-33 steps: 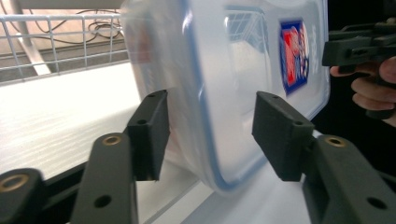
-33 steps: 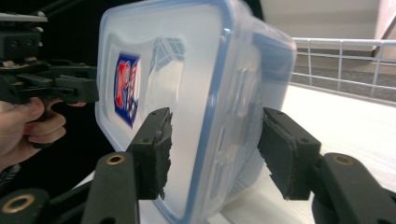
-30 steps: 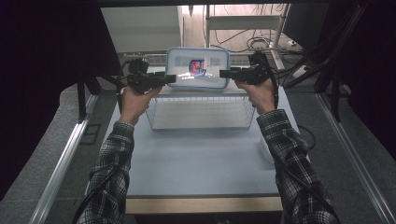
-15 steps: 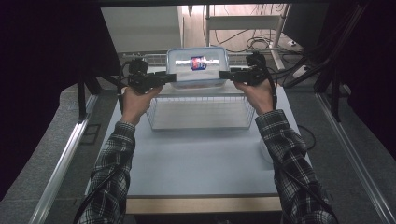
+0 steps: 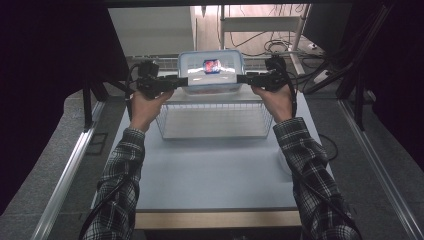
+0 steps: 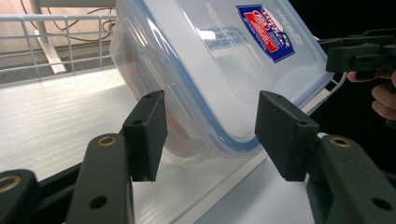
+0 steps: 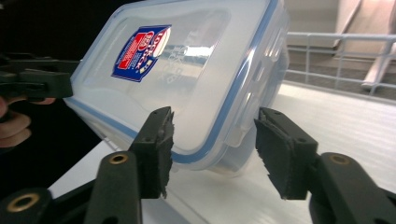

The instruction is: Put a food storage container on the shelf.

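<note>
the plastic box [image 5: 211, 71], clear with a blue-edged lid and a red and blue label [image 6: 265, 31], stands tilted up at the far end of the table [image 5: 210, 175], its lid facing the person. it sits just beyond the far wall of the wire basket [image 5: 214, 120]; in the gripper views its lower edge looks to rest on the white surface there.

the left gripper [image 5: 176, 82] reaches in level at the box's left end. in the left gripper view its jaws stand apart on either side of the box's end, one pad [image 6: 145, 133] close against the wall, the other [image 6: 285, 133] clear of the lid, so no grip.

the right gripper [image 5: 246, 79] mirrors it at the right end. its jaws have just been closing, with the box's corner between them, yet in the right gripper view both pads [image 7: 156, 149] are off the plastic.

each hand [image 5: 145, 107] wraps its gripper from below, plaid sleeves [image 5: 120, 175] running back to the near edge.
</note>
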`<state>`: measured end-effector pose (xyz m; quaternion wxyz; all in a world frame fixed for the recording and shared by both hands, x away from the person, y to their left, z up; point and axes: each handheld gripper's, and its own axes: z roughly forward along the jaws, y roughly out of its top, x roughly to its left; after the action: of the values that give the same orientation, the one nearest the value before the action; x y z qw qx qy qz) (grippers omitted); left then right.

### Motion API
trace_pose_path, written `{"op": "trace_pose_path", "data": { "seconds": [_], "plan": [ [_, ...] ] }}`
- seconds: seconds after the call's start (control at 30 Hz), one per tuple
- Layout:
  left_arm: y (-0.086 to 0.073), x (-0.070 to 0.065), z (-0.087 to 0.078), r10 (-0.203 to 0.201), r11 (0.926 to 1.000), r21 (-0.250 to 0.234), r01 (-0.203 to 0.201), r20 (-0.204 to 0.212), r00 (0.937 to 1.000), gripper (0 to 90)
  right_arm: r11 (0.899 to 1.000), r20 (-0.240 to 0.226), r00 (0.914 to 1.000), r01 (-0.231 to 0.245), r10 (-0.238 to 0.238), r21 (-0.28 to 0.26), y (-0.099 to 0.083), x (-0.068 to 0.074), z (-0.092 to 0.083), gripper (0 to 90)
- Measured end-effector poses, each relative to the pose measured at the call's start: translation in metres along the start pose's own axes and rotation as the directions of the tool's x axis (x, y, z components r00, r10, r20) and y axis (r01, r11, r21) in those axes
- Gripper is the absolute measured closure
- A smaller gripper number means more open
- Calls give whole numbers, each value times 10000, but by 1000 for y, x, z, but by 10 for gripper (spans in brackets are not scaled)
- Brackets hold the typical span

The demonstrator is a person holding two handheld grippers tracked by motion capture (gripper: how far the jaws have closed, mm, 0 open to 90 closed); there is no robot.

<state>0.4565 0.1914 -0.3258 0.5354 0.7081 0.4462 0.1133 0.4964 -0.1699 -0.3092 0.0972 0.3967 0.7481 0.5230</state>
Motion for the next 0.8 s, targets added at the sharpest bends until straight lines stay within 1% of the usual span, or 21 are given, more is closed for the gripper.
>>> {"op": "trace_pose_path", "data": {
  "seconds": [0.07, 0.13, 0.2, 0.23, 0.27, 0.3, 0.33, 0.4, 0.43, 0.57, 0.7, 0.73, 0.8],
  "plan": [
    [2, -1, 0, 130, 9999, -10, -130, -164, 9998, 437, 9999, 139, 9998, 124, -123, -66, 1, 2, 1, 485],
    [4, -1, 0, 147, 9999, 3, -147, -310, 9994, 437, 9996, 222, 9995, 224, -221, -144, 2, 3, 1, 500],
    [5, 0, 0, 173, 9998, -5, -174, -433, 9989, 439, 9996, 269, 9995, 192, -186, -209, 3, 3, 1, 536],
    [5, 0, 0, 173, 9998, -5, -174, -433, 9989, 439, 9996, 269, 9995, 192, -186, -209, 3, 3, 1, 536],
    [6, 1, 0, 122, 9999, -67, -125, -433, 9990, 441, 9995, 150, 9998, 121, -117, -304, 3, 2, 0, 578],
    [6, 1, 0, 122, 9999, -67, -125, -433, 9990, 442, 9995, 150, 9998, 121, -117, -304, 3, 2, 0, 578],
    [6, 1, 0, -33, 9998, -215, 24, -401, 9992, 442, 9992, 103, 9999, 138, -134, -373, 4, 3, -1, 590],
    [6, 1, 0, -4, 9998, -205, -5, -409, 9992, 445, 9992, 133, 9998, 156, -151, -379, 5, 3, -1, 613],
    [6, 1, 0, 18, 9998, -194, -26, -424, 9991, 446, 9991, 163, 9996, 228, -222, -353, 5, 3, -1, 616],
    [6, 1, 0, 128, 9997, -216, -138, -477, 9988, 445, 9992, 177, 9996, 247, -241, -322, 5, 4, -2, 622],
    [6, 2, 0, 179, 9996, -196, -188, -479, 9987, 446, 9996, 43, 9998, 178, -177, -212, 4, 7, -4, 626],
    [6, 2, 0, 221, 9995, -199, -232, -559, 9982, 444, 9998, -12, 9999, 143, -143, -169, 4, 8, -4, 626],
    [6, 1, 0, 166, 9995, -258, -180, -552, 9983, 442, 9997, -70, 9997, 216, -217, -99, 4, 9, -5, 626]
  ]
}}
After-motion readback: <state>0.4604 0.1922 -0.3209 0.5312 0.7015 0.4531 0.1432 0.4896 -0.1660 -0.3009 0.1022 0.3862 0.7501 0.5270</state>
